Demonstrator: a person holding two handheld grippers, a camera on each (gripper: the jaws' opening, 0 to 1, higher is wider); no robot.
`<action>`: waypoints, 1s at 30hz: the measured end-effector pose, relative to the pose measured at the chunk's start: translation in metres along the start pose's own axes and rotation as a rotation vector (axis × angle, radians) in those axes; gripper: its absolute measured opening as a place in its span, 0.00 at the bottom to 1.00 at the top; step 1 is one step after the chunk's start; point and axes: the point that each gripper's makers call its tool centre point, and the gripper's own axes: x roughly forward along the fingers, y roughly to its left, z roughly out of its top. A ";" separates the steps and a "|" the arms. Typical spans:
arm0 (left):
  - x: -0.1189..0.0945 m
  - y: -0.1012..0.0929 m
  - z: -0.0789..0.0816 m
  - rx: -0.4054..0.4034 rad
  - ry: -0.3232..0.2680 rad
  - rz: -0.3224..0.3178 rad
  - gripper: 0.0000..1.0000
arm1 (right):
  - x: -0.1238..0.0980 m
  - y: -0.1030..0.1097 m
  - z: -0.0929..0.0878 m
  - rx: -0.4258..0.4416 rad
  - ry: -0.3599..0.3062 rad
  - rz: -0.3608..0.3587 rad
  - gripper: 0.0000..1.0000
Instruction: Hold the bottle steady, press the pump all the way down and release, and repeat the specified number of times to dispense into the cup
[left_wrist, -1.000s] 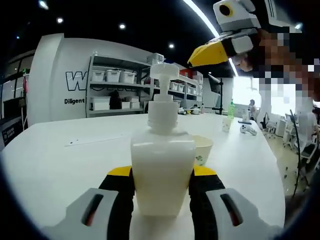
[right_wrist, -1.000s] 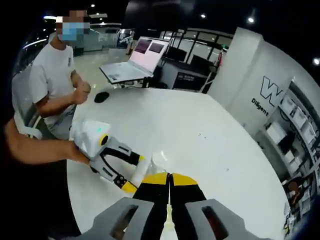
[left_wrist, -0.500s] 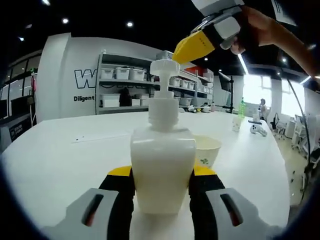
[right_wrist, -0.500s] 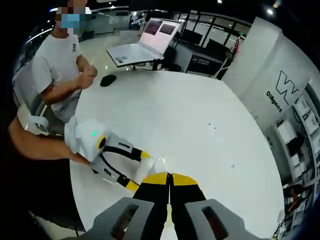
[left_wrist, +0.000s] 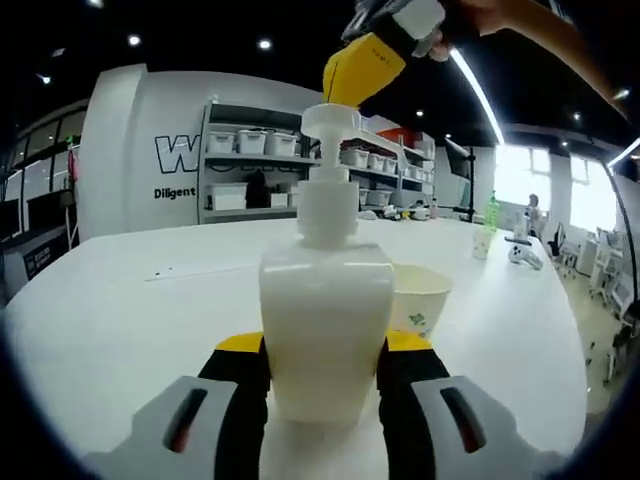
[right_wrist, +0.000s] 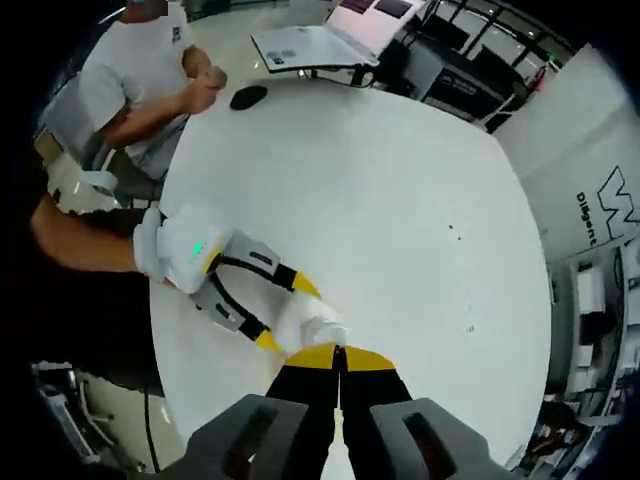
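A white pump bottle (left_wrist: 325, 320) stands upright on the white table (left_wrist: 120, 320), and my left gripper (left_wrist: 324, 343) is shut on its lower body, one jaw on each side. The pump head (left_wrist: 330, 120) is up. My right gripper (left_wrist: 352, 68) comes down from above with its yellow jaws shut, the tip at the top of the pump head. A pale paper cup (left_wrist: 420, 300) stands just behind and right of the bottle. In the right gripper view my right gripper (right_wrist: 338, 352) looks straight down on the bottle (right_wrist: 308, 322) and the left gripper (right_wrist: 225, 280).
A person's hand holds the left gripper at the table's near edge (right_wrist: 165, 330). Another person (right_wrist: 150, 70) sits at the far side, near a laptop (right_wrist: 310, 45) and a mouse (right_wrist: 248, 97). Shelves with white bins (left_wrist: 250, 160) line the wall beyond the table.
My right gripper has come down and to the left, from high beside the bottle to the top of the pump head. The bottle and the left gripper have stayed put.
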 end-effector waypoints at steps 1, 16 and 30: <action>0.000 0.000 0.000 0.000 0.001 0.002 0.40 | 0.000 0.000 0.000 0.026 0.022 0.006 0.00; 0.008 0.001 0.000 0.044 0.001 -0.028 0.40 | 0.004 -0.029 -0.012 0.115 0.178 0.106 0.00; 0.009 0.001 0.000 0.063 -0.004 -0.050 0.40 | 0.000 0.000 -0.009 0.209 0.145 0.146 0.00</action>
